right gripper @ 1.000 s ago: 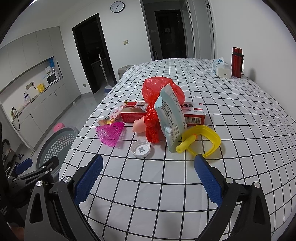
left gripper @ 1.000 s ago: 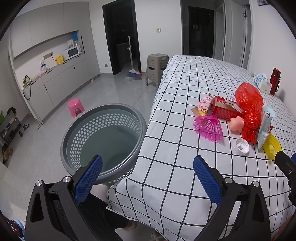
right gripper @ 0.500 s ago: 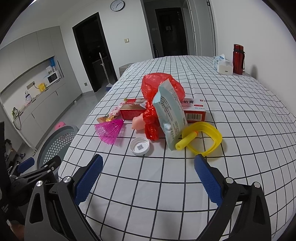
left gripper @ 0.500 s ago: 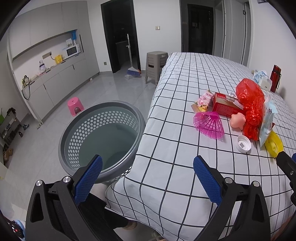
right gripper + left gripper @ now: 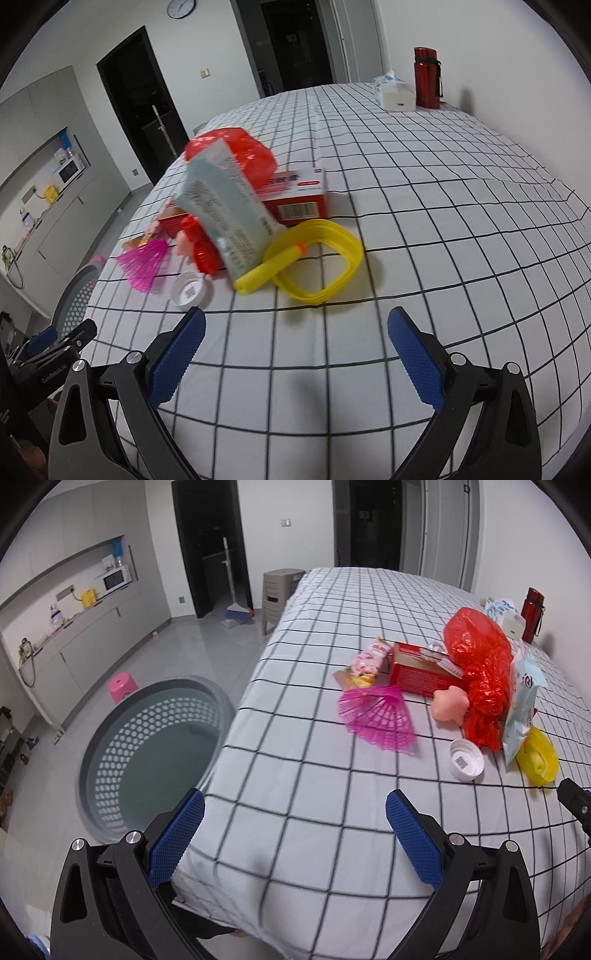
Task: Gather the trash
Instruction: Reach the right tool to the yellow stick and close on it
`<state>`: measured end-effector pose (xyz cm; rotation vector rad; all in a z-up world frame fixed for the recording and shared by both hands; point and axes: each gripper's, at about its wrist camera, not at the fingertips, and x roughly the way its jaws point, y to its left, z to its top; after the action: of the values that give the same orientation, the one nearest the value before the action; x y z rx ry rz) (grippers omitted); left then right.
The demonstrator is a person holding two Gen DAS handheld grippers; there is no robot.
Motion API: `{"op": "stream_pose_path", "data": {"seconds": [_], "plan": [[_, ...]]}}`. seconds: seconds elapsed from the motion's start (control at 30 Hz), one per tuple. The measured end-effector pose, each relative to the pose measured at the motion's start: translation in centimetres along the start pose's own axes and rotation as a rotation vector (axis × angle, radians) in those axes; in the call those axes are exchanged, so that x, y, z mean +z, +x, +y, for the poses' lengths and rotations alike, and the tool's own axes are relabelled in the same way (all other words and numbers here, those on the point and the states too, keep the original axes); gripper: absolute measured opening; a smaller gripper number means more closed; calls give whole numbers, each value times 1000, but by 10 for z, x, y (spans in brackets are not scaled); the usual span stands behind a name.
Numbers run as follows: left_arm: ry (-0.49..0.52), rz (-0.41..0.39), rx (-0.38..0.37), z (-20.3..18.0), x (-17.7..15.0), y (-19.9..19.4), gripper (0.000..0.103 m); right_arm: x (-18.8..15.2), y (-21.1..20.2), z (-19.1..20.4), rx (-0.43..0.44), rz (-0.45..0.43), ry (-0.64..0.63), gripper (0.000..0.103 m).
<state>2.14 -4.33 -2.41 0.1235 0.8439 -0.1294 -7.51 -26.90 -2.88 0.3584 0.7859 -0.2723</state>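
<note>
A grey perforated basket [image 5: 147, 746] is seen on the floor at the left, just beside the checked table [image 5: 295, 775]. The left gripper [image 5: 293, 834] is held with jaws wide apart and empty above the table's near edge. The trash is heaped further right: a pink fan [image 5: 376, 716], a white cap [image 5: 466, 760] bearing a QR code, a red box [image 5: 299, 195] with a barcode and unreadable characters, a red bag [image 5: 480, 657], a printed pouch [image 5: 229, 218] and a yellow ring [image 5: 317, 269]. The right gripper [image 5: 295, 354] is likewise spread and empty.

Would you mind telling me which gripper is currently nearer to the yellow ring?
Right. The right gripper faces the yellow ring just ahead, open and empty. The left gripper hangs over the table's near corner beside the laundry basket, with the ring far to its right.
</note>
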Motion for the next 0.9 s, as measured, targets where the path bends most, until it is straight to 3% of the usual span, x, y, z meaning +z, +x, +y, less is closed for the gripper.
{"op": "stream_pose_path", "data": {"seconds": [0.6, 0.67, 0.73, 0.83, 0.9], "plan": [[60, 12, 9, -33, 12, 19, 97, 18, 31, 14, 5, 13, -62, 93], [59, 15, 10, -33, 12, 20, 97, 17, 33, 17, -1, 11, -77, 87], [60, 18, 10, -34, 11, 22, 97, 15, 36, 21, -15, 21, -97, 68], [67, 22, 11, -36, 10, 23, 97, 15, 38, 23, -18, 15, -115, 66], [68, 21, 12, -36, 9, 23, 97, 14, 37, 24, -9, 11, -120, 59]]}}
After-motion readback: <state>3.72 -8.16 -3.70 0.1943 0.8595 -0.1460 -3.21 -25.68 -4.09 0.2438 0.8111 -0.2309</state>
